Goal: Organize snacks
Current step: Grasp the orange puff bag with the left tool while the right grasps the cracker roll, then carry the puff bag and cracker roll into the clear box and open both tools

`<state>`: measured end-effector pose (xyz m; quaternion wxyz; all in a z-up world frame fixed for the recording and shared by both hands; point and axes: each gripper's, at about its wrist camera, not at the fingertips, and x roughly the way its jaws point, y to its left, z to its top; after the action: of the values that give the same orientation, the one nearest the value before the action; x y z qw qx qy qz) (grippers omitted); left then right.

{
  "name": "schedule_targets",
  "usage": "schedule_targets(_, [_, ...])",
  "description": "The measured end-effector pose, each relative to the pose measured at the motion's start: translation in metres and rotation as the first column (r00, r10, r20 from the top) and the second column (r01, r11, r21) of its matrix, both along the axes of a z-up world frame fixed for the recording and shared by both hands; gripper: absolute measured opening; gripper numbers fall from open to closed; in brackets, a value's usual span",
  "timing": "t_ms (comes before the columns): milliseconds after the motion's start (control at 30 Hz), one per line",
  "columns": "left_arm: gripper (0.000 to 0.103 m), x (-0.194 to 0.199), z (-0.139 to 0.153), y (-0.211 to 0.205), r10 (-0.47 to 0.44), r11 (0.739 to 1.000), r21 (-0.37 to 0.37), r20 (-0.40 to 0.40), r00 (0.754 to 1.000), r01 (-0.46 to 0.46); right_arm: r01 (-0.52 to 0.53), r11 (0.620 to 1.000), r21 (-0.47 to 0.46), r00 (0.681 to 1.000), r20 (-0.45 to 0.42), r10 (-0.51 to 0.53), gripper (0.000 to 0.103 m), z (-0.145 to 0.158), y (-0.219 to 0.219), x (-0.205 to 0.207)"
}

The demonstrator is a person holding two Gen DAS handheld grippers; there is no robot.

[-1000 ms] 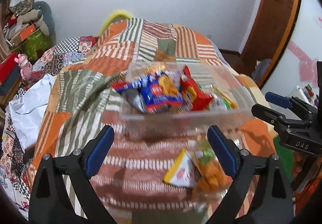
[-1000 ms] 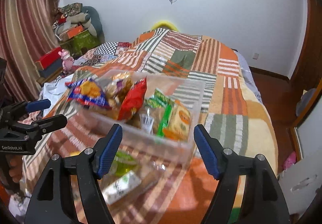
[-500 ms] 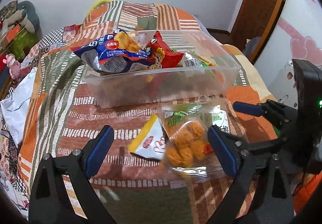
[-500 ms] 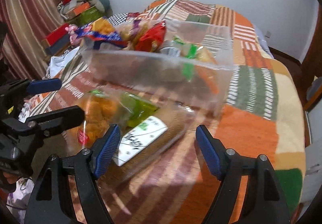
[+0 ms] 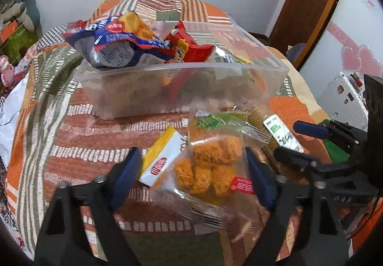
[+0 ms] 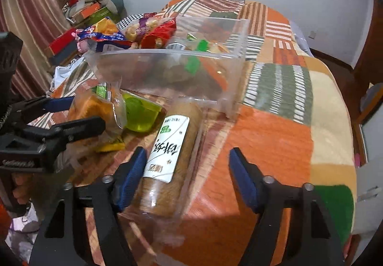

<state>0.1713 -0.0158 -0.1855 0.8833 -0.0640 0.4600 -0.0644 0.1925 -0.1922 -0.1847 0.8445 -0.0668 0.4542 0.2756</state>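
A clear plastic bin (image 5: 275, 67) (image 6: 229, 58) on the patchwork bedspread holds several snack bags. In front of it lie a clear bag of orange puffs (image 5: 210, 170) (image 6: 95, 108), a yellow-and-white packet (image 5: 165, 158), a green-lidded cup (image 6: 141, 113) and a long brown roll with a white label (image 6: 167, 146) (image 5: 282, 134). My left gripper (image 5: 191, 170) is open with its jaws on either side of the puff bag. My right gripper (image 6: 186, 170) is open, low over the brown roll, which lies by its left finger.
The bedspread (image 6: 275, 136) stretches orange and striped to the right of the bin. Boxes and stuffed items (image 6: 91, 7) pile up at the back left by a curtain. A wooden door (image 5: 311, 2) stands at the right.
Both grippers have dropped and moved forward toward the loose snacks in front of the bin. The puff bag now lies between the left jaws; the brown roll is near the right jaws.
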Motion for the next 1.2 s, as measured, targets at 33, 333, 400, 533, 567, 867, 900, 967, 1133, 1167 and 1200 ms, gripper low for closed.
schedule_targets(33, [0.073,-0.001,-0.001,-0.001,-0.005,1.0,-0.001,0.002,1.0,0.005,-0.002,1.0,0.0,1.0,0.0,0.002,0.058,0.001,-0.001,0.0])
schedule_targets(333, [0.056,-0.008,0.002,-0.008,-0.027,0.999,0.031,0.043,0.999,0.026,-0.026,1.0,0.003,0.999,-0.019,0.026,0.038,-0.01,0.018,0.006])
schedule_targets(400, [0.054,-0.01,0.003,-0.008,-0.032,0.999,0.022,0.044,0.999,0.031,0.003,0.999,0.045,0.999,-0.045,-0.001,0.035,-0.011,0.014,0.008])
schedule_targets(533, [0.053,-0.011,0.008,-0.005,-0.035,0.999,0.02,0.044,0.998,0.034,0.041,0.995,0.086,0.998,-0.053,-0.037,0.032,-0.007,0.002,0.005])
schedule_targets(567, [0.053,-0.012,0.011,-0.003,-0.031,0.999,0.02,0.05,0.998,0.03,0.043,0.996,0.085,0.998,-0.043,-0.039,0.031,-0.004,0.001,0.002])
schedule_targets(867, [0.053,-0.019,0.039,0.011,0.008,1.0,-0.005,0.118,0.993,-0.007,0.061,0.992,0.114,0.998,0.01,-0.062,0.031,0.02,-0.016,-0.009])
schedule_targets(900, [0.053,-0.019,0.043,0.012,0.01,1.0,-0.006,0.128,0.992,-0.009,0.062,0.991,0.119,0.998,0.017,-0.064,0.031,0.022,-0.017,-0.01])
schedule_targets(967, [0.053,-0.018,0.053,0.013,0.014,1.0,-0.007,0.154,0.988,-0.013,0.059,0.99,0.131,0.997,0.037,-0.065,0.031,0.031,-0.018,-0.012])
schedule_targets(1133, [0.053,-0.011,0.072,0.015,0.032,0.999,-0.008,0.213,0.977,-0.031,0.057,0.986,0.159,0.994,0.087,-0.071,0.031,0.052,-0.016,-0.006])
schedule_targets(1167, [0.053,-0.009,0.076,0.015,0.034,0.999,-0.009,0.222,0.974,-0.033,0.056,0.984,0.167,0.993,0.097,-0.073,0.031,0.056,-0.016,-0.004])
schedule_targets(1200, [0.053,-0.007,0.08,0.015,0.037,0.999,-0.008,0.23,0.973,-0.036,0.057,0.983,0.173,0.991,0.109,-0.077,0.031,0.06,-0.015,-0.001])
